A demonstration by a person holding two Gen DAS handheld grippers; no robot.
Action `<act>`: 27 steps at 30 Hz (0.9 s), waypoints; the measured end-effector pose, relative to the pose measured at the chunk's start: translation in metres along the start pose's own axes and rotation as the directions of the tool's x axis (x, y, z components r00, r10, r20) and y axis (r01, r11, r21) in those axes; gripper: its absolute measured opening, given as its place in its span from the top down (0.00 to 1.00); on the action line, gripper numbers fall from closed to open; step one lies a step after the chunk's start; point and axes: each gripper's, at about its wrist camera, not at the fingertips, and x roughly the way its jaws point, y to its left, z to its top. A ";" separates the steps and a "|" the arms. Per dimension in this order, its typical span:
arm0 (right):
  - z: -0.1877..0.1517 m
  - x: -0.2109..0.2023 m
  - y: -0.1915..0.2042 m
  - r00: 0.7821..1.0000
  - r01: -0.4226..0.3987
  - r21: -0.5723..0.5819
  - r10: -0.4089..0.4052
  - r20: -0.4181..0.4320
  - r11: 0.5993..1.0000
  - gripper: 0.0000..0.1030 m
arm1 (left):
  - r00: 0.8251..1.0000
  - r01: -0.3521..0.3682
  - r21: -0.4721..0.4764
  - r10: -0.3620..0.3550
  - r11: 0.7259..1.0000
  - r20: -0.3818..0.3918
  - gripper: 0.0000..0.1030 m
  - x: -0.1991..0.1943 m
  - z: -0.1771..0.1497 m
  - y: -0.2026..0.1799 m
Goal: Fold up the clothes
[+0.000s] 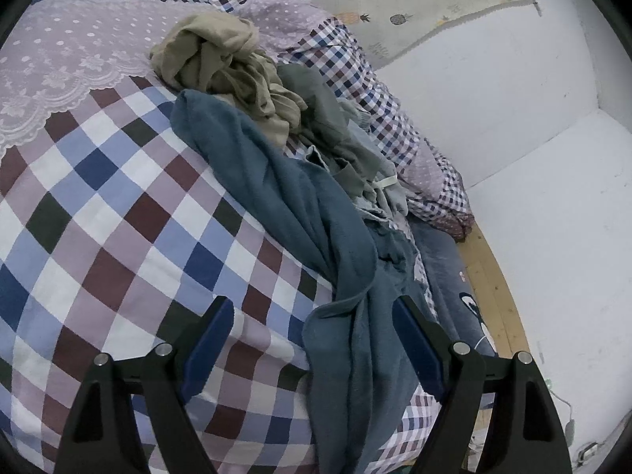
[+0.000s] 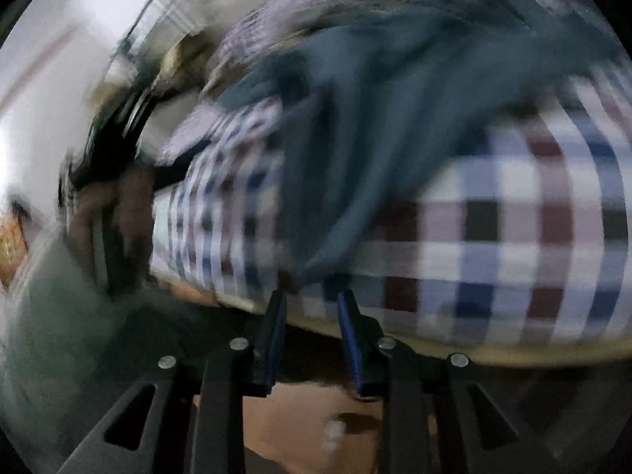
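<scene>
Shown on one bed (image 1: 110,213): one teal garment (image 1: 300,213), one beige garment (image 1: 221,59), one grey-green garment (image 1: 328,118).

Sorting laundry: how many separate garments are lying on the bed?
3 at least: teal garment trailing off the bed edge, beige one bunched farther back, grey-green one beside it; more may be hidden beneath.

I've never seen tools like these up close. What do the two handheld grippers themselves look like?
Both look alike. The left gripper has two black fingers, each with a flat blue pad on its inner face. Behind them spread black angular linkage arms with triangular cut-outs, joined by round silver pins. The right gripper shows the same build, black with blue pads and silver pins. No cables or markings show on either.
</scene>
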 end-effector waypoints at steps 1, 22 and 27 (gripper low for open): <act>0.002 0.002 -0.005 1.000 -0.019 0.039 0.019 0.001 0.999 0.71 | 1.000 0.002 -0.002 -0.002 1.000 0.000 0.17 0.001 0.000 0.000; -0.002 -0.087 -0.024 0.984 0.157 0.035 -0.159 0.083 0.987 0.99 | 0.997 0.058 -0.159 -0.049 0.986 0.060 0.17 0.009 0.021 0.021; -0.008 -0.172 -0.068 0.931 0.293 0.146 -0.317 0.182 0.945 1.00 | 0.998 0.040 -0.169 -0.032 0.985 0.048 0.17 0.011 0.018 0.015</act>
